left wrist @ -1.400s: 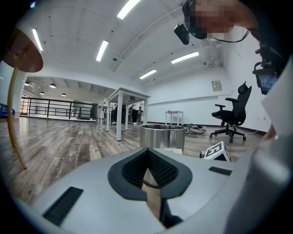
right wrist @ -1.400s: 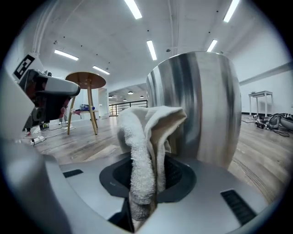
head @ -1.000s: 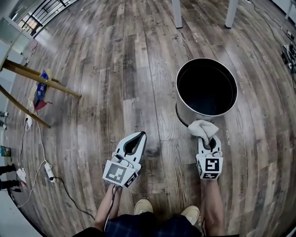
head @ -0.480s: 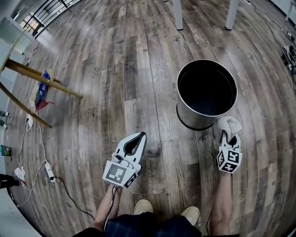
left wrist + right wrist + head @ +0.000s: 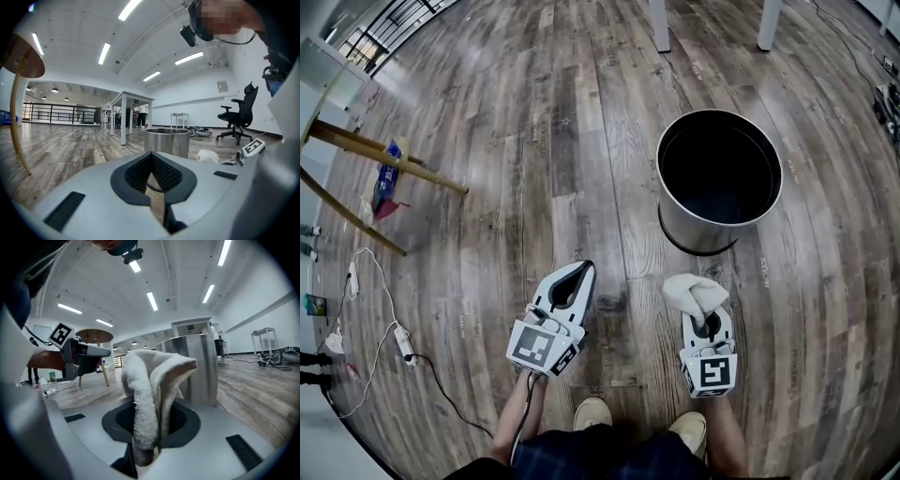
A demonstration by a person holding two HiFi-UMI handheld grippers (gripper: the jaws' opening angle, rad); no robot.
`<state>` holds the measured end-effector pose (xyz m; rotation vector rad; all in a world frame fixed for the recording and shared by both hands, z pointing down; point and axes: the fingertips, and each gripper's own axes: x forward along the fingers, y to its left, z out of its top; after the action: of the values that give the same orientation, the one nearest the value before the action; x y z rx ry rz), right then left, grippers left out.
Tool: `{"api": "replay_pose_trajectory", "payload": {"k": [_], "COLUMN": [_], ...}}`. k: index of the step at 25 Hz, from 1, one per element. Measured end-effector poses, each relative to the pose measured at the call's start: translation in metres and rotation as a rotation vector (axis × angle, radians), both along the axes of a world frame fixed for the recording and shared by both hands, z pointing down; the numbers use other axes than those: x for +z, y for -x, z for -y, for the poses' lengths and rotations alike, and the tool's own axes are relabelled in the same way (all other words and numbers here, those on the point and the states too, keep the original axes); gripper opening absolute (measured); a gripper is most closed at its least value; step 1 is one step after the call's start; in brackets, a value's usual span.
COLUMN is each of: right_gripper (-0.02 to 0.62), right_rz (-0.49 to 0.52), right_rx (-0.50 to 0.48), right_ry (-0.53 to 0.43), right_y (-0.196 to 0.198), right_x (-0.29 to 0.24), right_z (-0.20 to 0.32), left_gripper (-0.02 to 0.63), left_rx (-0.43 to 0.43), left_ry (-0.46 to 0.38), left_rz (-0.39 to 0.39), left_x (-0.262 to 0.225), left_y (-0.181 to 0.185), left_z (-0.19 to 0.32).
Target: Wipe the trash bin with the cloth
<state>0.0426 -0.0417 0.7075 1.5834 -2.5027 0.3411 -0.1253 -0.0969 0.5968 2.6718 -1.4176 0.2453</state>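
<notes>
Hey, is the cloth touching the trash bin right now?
Apart. The head view shows a strip of bare floor between the cloth, held in the right claw, and the trash bin.

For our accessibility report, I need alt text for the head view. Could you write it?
Seen from above, the right gripper holds a white cloth near an open metal trash bin on a wooden floor, without touching it. The left gripper is shut and empty.

No legible text or numbers anywhere
</notes>
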Motion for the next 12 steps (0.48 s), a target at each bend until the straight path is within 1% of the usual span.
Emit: {"api": "replay_pose_trajectory", "payload": {"k": [3,5,9,12], "right_gripper": [0.086,0.086,0.086,0.086], "right_rz": [-0.034,-0.06,-0.081,-0.17], "right_rx": [-0.112,-0.141,-0.098,-0.096], "right_ry": [0.051,0.081,0.143,0.175], "right_y": [0.055,0.075,0.074,0.067], "right_x": [0.028,0.049,0.08,0.106], "right_z": [0.01,0.027,0.07,0.088], "left_gripper": [0.0,0.0,0.0,0.0], "left_rx": [0.003,0.004,0.005,0.007], "left_ry": [-0.001,-0.003,0.001,0.004], "left_rz": [0.0,-0.004,-0.004,-0.001], "left_x": [0.0,-0.001,-0.001,0.0], "left_y": [0.0,0.001,0.003,0.004], "left_z": [-0.002,-0.003,-0.009,-0.009]}}
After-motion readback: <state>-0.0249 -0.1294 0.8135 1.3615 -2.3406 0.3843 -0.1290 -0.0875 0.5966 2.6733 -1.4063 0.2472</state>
